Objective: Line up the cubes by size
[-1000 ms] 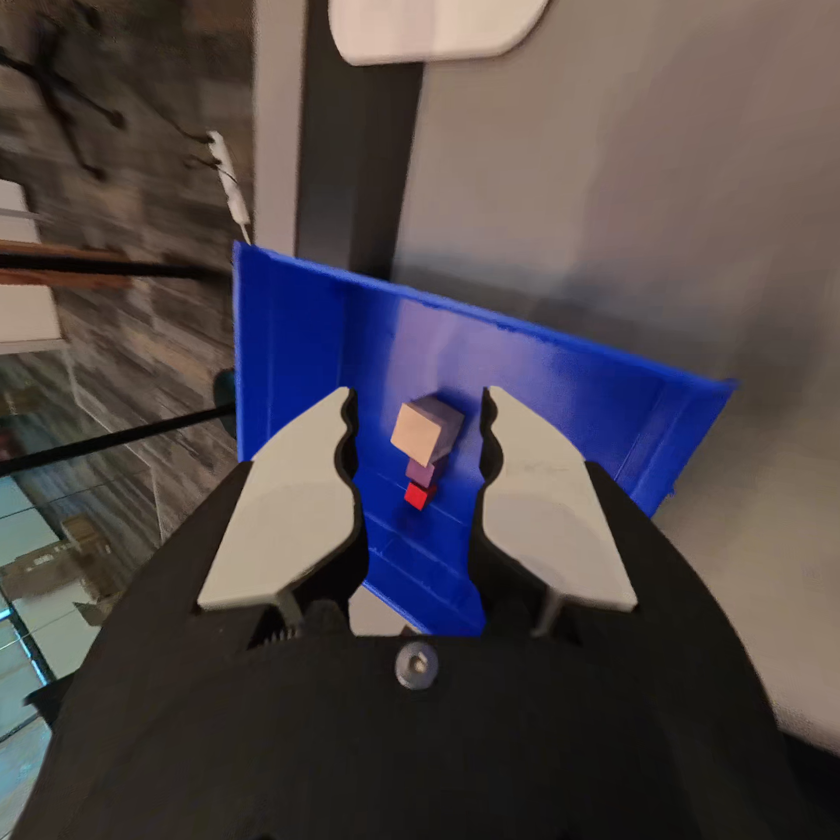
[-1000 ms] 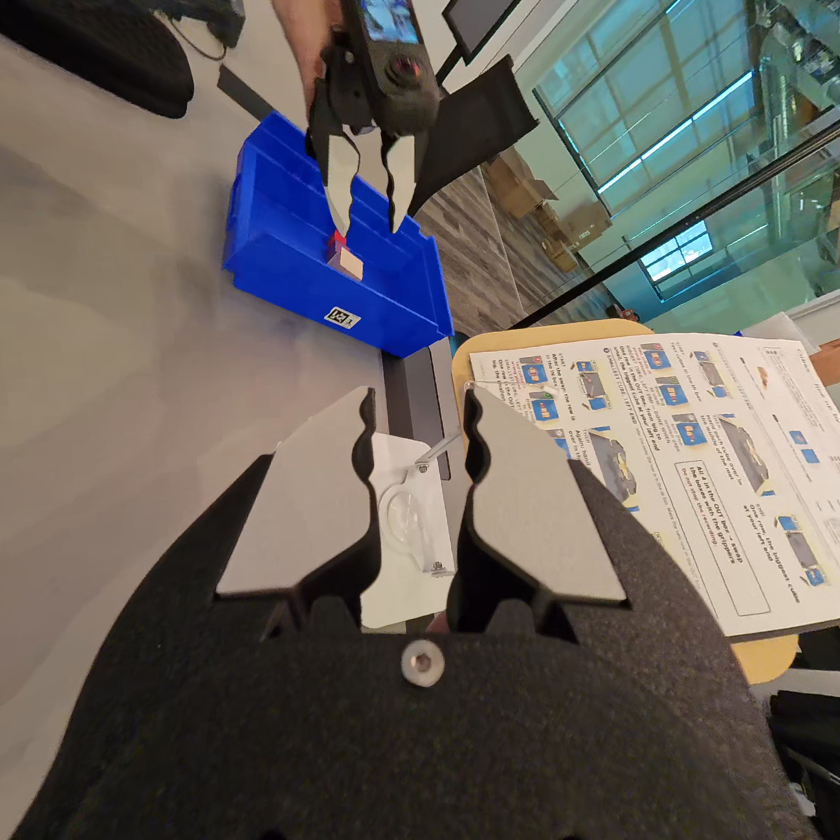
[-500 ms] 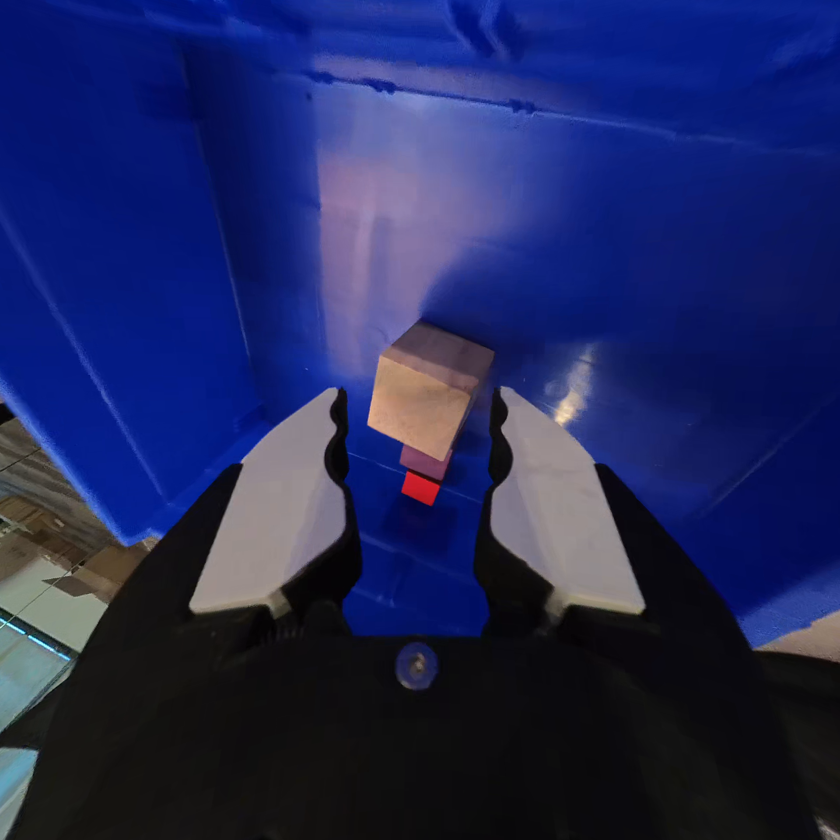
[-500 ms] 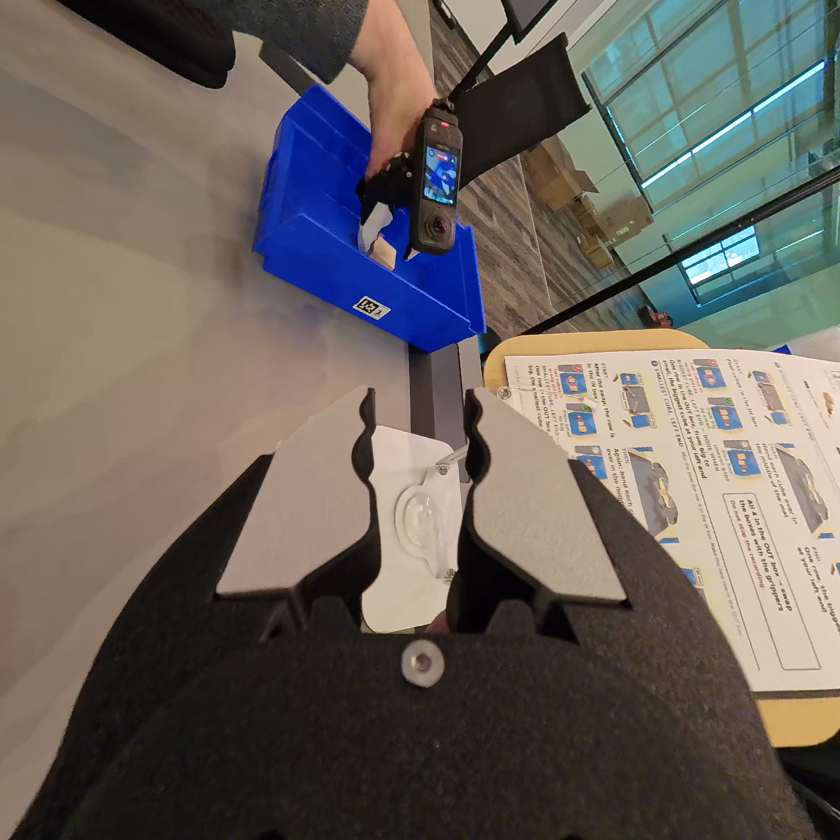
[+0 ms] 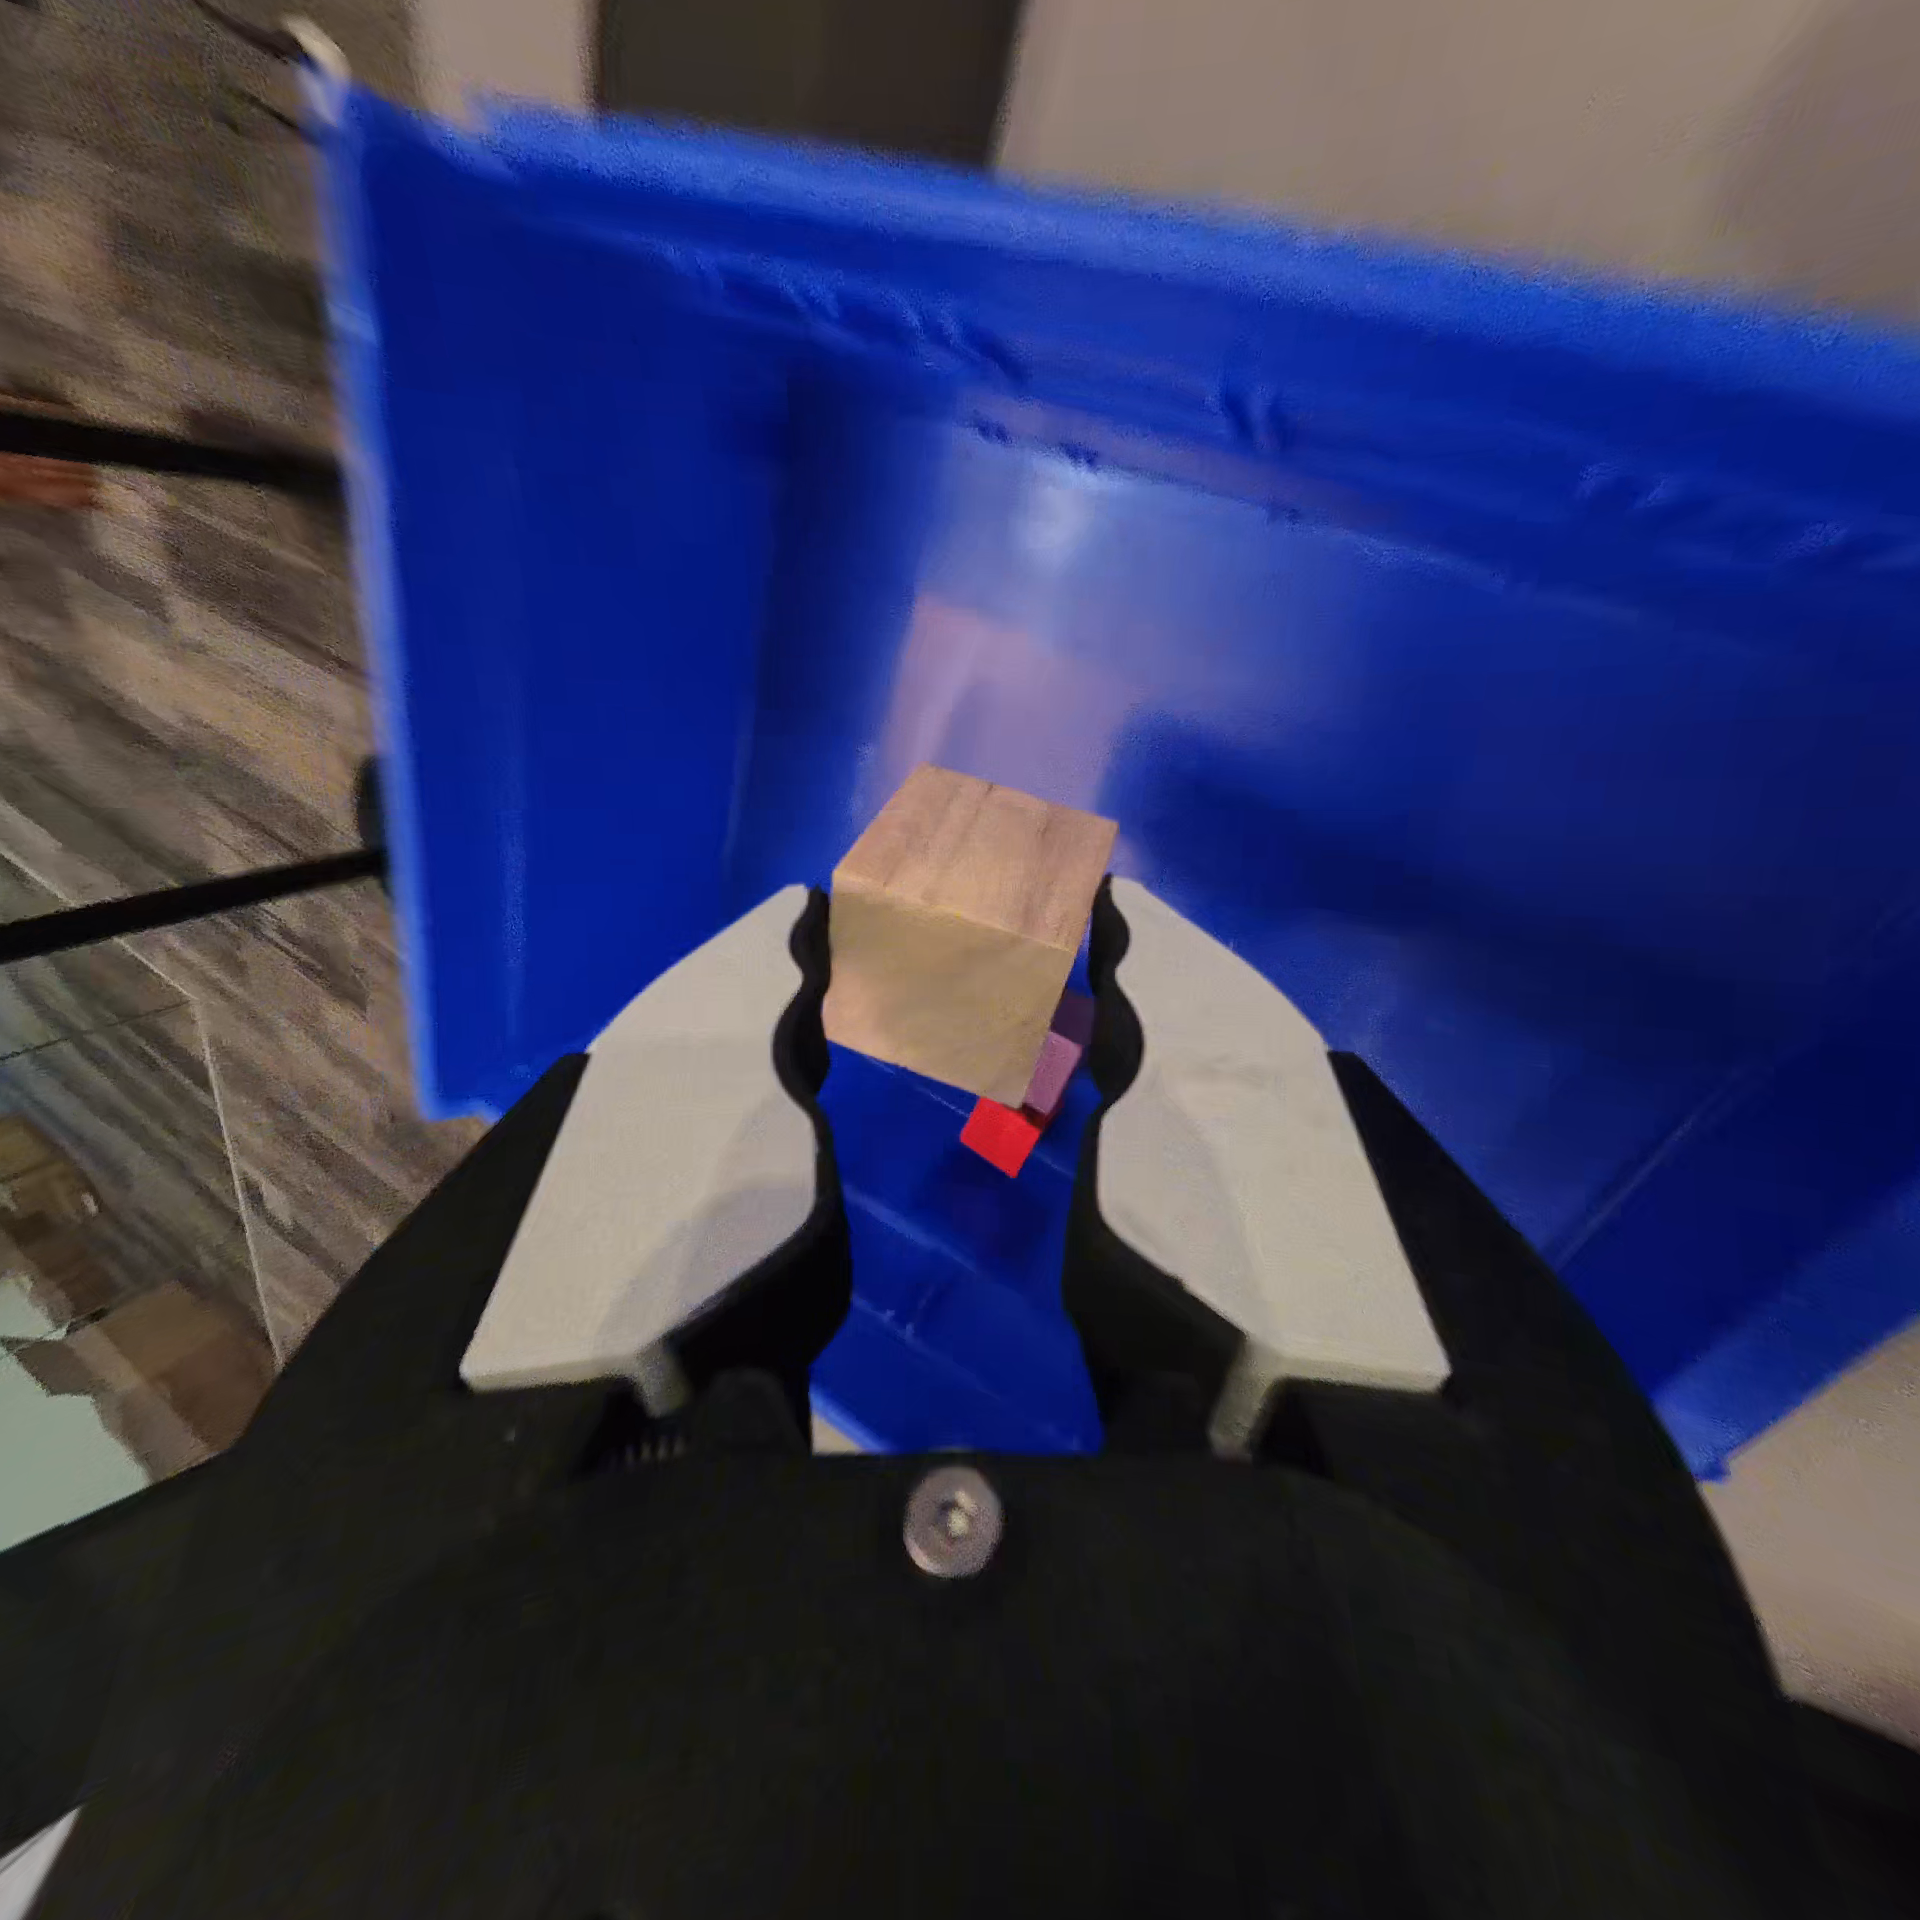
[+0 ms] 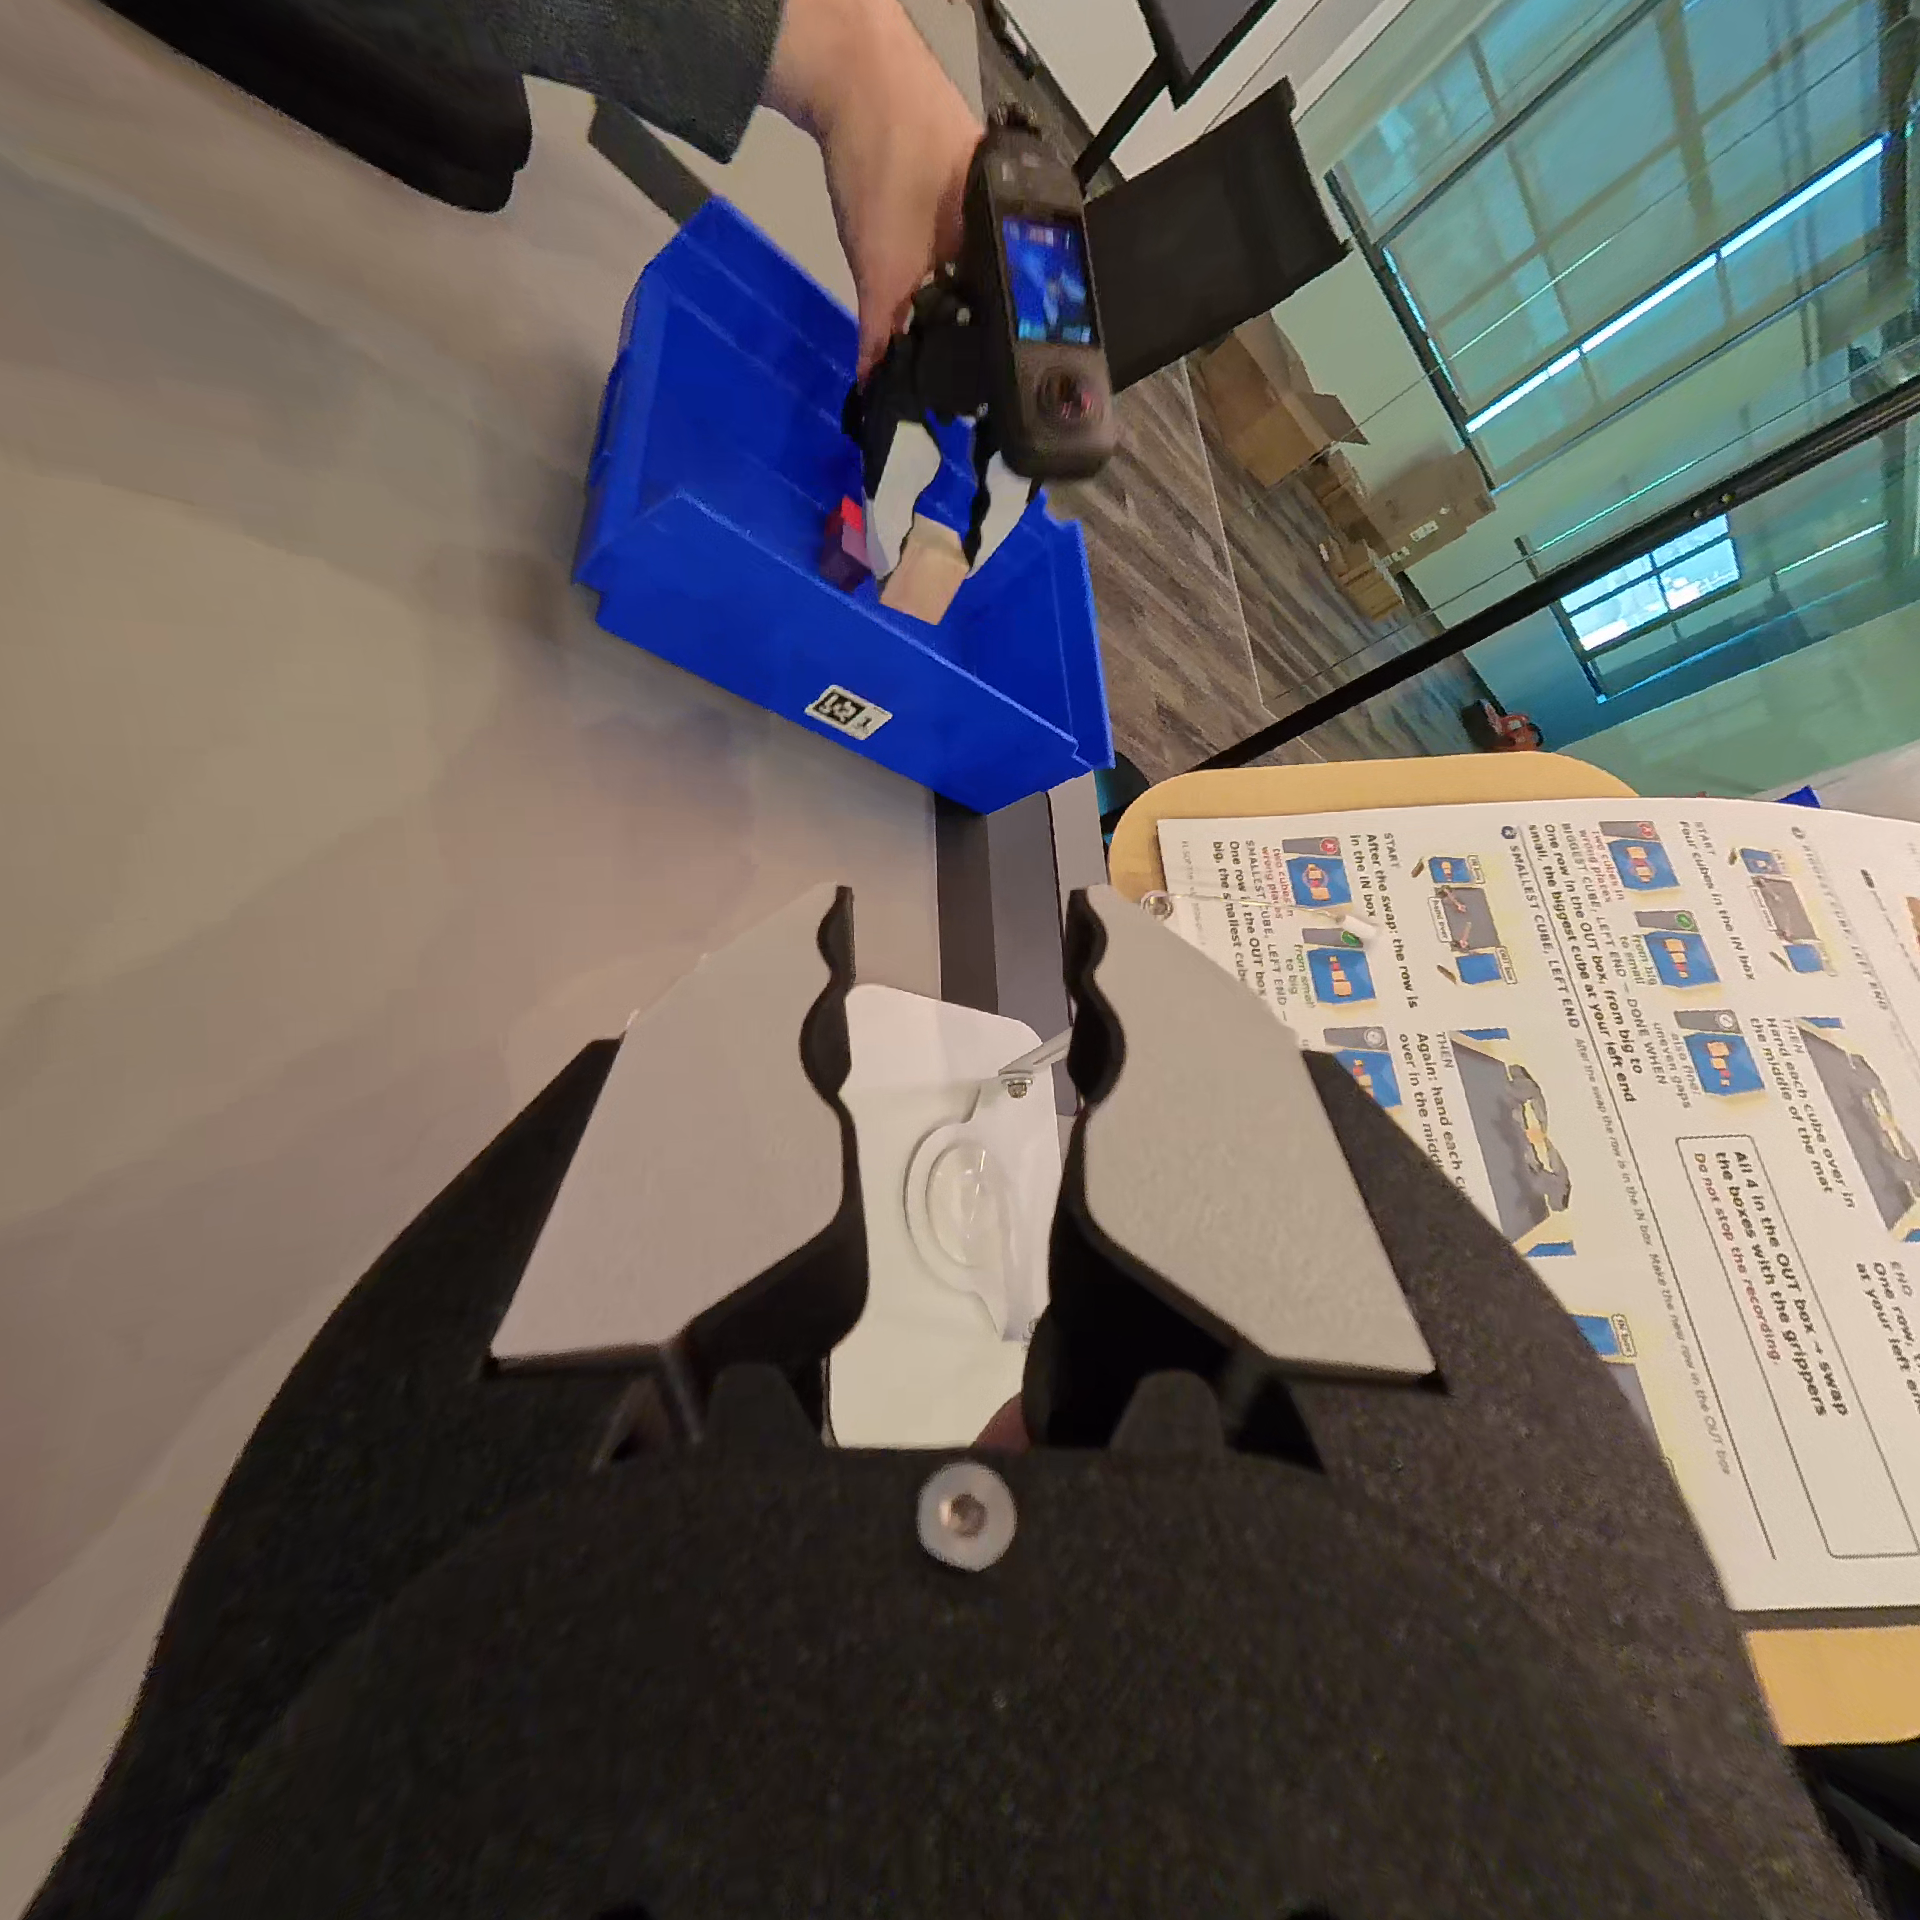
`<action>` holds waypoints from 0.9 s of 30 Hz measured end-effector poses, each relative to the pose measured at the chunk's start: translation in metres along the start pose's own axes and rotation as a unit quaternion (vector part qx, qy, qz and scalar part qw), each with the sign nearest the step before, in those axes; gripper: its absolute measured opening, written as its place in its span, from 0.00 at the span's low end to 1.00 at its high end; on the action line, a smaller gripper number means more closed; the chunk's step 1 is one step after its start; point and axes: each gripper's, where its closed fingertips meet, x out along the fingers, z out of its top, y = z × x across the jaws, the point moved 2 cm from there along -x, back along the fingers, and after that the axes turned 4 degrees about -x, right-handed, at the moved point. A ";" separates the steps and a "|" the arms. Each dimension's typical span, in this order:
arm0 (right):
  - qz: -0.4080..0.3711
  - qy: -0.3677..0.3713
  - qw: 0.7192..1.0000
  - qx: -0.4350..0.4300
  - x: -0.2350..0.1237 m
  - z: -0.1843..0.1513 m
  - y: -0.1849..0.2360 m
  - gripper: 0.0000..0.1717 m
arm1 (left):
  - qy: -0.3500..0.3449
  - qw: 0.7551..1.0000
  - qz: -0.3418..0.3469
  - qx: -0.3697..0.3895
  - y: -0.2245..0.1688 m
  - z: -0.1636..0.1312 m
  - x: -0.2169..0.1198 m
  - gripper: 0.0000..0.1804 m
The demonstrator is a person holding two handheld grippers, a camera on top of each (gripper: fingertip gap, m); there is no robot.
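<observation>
In the left wrist view my left gripper (image 5: 961, 904) is shut on a light wooden cube (image 5: 961, 935), with both pads pressed on its sides. It holds the cube above the floor of the blue bin (image 5: 1455, 727). A small purple cube (image 5: 1055, 1070) and a smaller red cube (image 5: 1000, 1135) lie in a row on the bin floor below it. The right wrist view shows the left gripper (image 6: 928, 540) with the wooden cube (image 6: 920, 582) at the bin's (image 6: 779, 644) rim height, next to the purple cube (image 6: 844, 551) and the red cube (image 6: 852, 511). My right gripper (image 6: 961, 914) is open and empty.
The bin stands on a grey table (image 6: 312, 727) near its edge. A white plastic piece (image 6: 935, 1143) lies under my right gripper. A printed sheet on a wooden board (image 6: 1558, 1039) lies to the right. A hand (image 6: 883, 156) holds the left gripper.
The left gripper went down into the bin, its pads came together on the wooden cube, and it has drawn back up with the cube. The right gripper stayed open in place.
</observation>
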 end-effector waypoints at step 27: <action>-0.067 -0.174 0.982 -0.031 -0.013 0.073 -0.005 0.35 | -0.559 0.823 0.050 0.082 -0.155 0.236 -0.266 0.26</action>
